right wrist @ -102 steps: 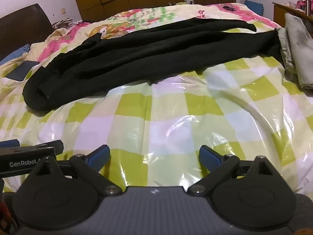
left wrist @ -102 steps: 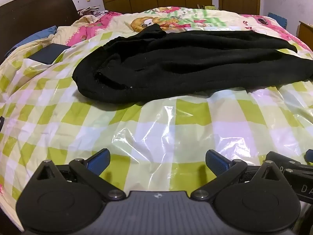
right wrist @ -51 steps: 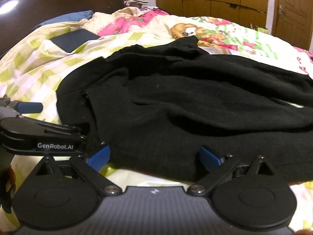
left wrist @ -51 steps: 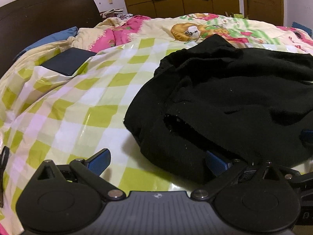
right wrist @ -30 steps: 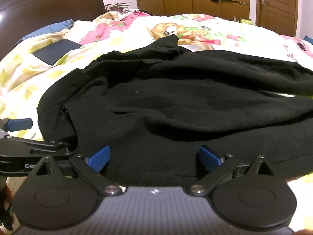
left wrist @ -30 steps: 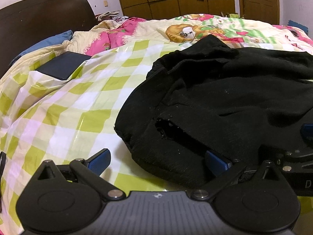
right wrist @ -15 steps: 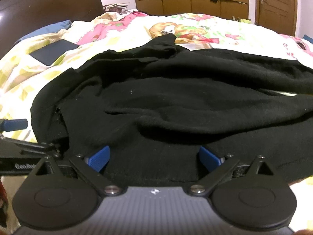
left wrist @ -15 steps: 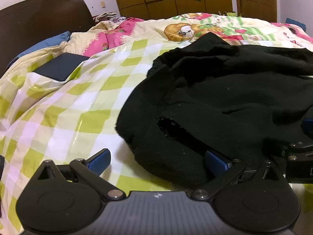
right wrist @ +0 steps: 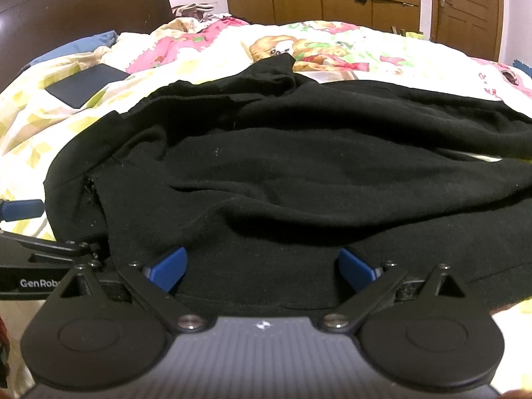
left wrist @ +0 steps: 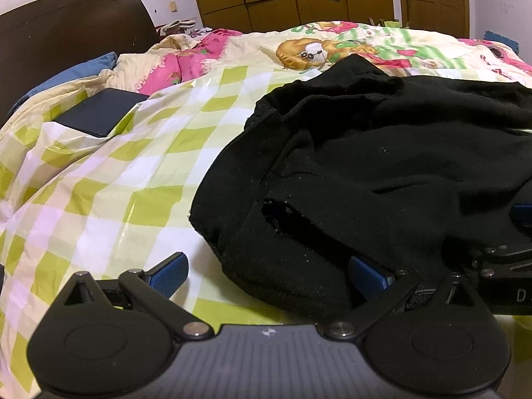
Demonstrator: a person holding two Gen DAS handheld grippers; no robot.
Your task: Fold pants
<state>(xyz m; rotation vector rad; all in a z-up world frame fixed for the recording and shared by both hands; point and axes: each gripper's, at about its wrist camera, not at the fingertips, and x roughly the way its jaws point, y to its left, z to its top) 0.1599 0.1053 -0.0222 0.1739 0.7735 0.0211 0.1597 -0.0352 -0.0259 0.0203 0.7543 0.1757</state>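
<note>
A pair of black, soft fleece pants (left wrist: 382, 166) lies rumpled and partly doubled over on a glossy plastic sheet checked in lime green and white (left wrist: 109, 179), which covers a bed. The near hem of the pants reaches right up to both claws.

The left gripper (left wrist: 267, 274) has its jaws spread wide. Its left blue pad sits over bare checked sheet, while its right blue pad is tucked against the left end of the pants, at the fabric's edge.

The right gripper (right wrist: 262, 267), just beside the left one, is also spread wide, with the pants' near edge lying between its two blue pads; neither claw is clamped on the cloth.

A flat dark rectangular object (left wrist: 99, 116) rests well apart near a dark wooden headboard (left wrist: 66, 43).
</note>
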